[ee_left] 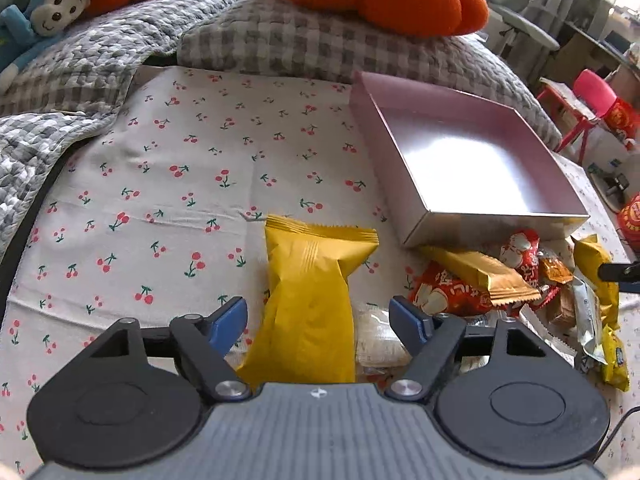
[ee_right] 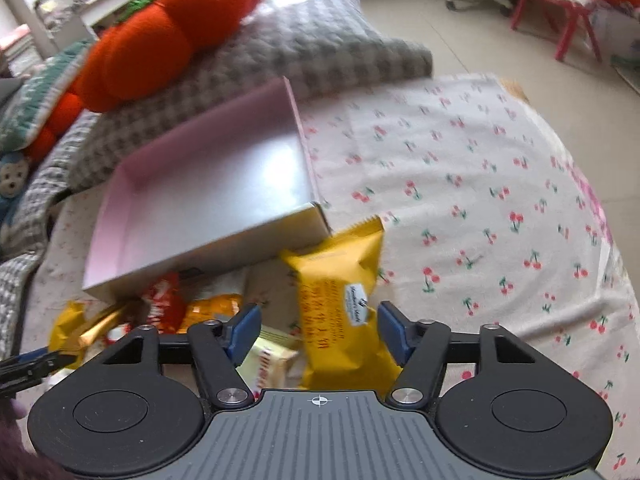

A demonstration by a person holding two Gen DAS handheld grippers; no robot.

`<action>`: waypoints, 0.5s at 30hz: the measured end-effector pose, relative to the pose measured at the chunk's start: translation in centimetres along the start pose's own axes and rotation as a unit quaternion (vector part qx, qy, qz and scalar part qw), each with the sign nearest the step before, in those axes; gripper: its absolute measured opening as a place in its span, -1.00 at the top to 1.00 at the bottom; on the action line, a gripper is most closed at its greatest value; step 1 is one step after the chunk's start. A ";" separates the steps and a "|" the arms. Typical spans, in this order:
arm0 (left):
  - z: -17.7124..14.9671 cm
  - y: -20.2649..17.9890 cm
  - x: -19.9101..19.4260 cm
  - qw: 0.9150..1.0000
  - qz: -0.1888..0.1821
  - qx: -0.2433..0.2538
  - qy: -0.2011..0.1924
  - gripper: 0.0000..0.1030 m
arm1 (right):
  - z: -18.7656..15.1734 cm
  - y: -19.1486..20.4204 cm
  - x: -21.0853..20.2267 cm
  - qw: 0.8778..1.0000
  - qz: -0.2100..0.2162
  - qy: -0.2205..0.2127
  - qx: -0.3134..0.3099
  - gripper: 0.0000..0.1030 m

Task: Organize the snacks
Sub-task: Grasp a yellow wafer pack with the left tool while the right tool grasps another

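My left gripper (ee_left: 318,320) straddles a yellow packet (ee_left: 312,300), fingers apart and not quite touching, its long axis running away from me toward the pink box (ee_left: 420,224). My right gripper (ee_right: 318,330) brackets another yellow snack (ee_right: 340,308), the right pad seemingly touching it. Only the left view shows the heap (ee_left: 520,280) fully.

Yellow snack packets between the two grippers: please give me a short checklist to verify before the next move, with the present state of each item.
1. Left gripper has a yellow packet between its fingers: ok.
2. Left pads press on that packet: not ok, gaps show on both sides.
3. Right gripper straddles a printed yellow packet: ok.
4. Right pads grip it firmly: cannot tell, the picture is blurred.
5. Pink box is free to receive snacks: ok, nothing lies inside.
6. Neighbouring wrappers, such as the gold bar, stay outside the left fingers: ok.
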State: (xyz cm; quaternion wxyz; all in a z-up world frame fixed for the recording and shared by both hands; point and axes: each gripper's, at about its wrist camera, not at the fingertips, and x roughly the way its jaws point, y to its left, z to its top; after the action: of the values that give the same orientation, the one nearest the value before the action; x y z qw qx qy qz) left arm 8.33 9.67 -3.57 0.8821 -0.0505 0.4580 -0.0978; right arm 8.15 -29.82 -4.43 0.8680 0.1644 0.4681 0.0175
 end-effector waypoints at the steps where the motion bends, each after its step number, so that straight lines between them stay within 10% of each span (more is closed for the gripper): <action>1: 0.1 0.2 0.1 1.000 0.000 -0.002 0.001 -0.38 | 0.0 -0.1 0.3 1.000 -0.005 0.001 -0.001 -0.22; 15: 0.5 0.3 1.3 1.000 -0.007 0.007 0.019 0.00 | -0.3 -0.3 2.2 0.999 -0.032 0.022 -0.006 -0.17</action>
State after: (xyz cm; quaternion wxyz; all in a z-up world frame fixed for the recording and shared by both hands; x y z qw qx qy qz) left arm 9.57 9.70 -4.39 0.8729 -0.0458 0.4737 -0.1078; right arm 9.12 -29.61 -6.39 0.8586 0.1433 0.4923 -0.0040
